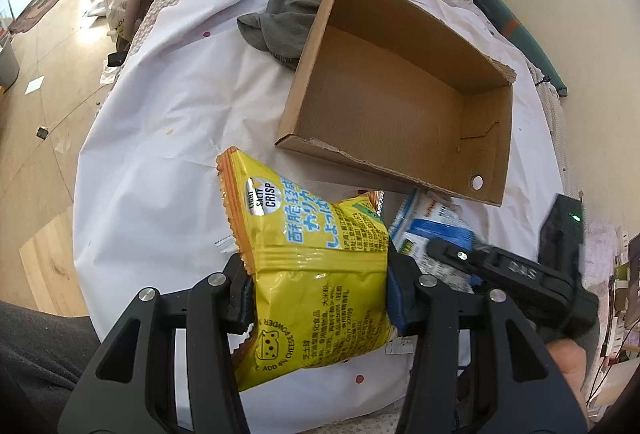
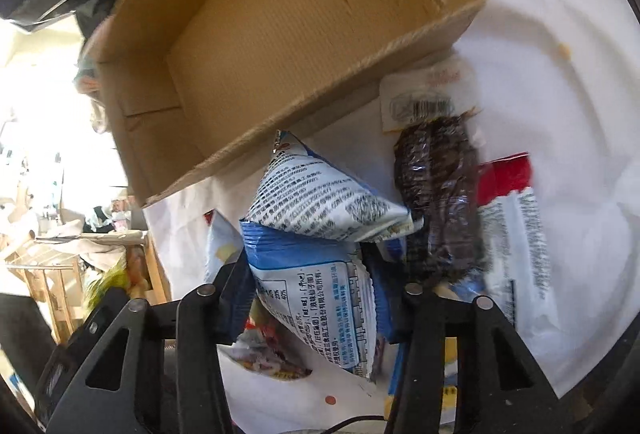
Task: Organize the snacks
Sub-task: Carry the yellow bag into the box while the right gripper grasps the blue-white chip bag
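Left gripper point(image 1: 316, 298) pinches crinkly yellow bag point(image 1: 308, 274); right gripper point(image 2: 312, 298) clamps blue-white packet point(image 2: 320, 298) (glossy).

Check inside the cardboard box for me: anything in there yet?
Nothing is visible inside the cardboard box: both wrist views show bare brown floor and walls. The near wall hides a thin strip of floor behind it. The yellow bag is outside, held in the left tool.

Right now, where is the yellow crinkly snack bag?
In the left wrist view, the yellow crinkly snack bag is clamped in the left gripper, just in front of the open brown cardboard box.
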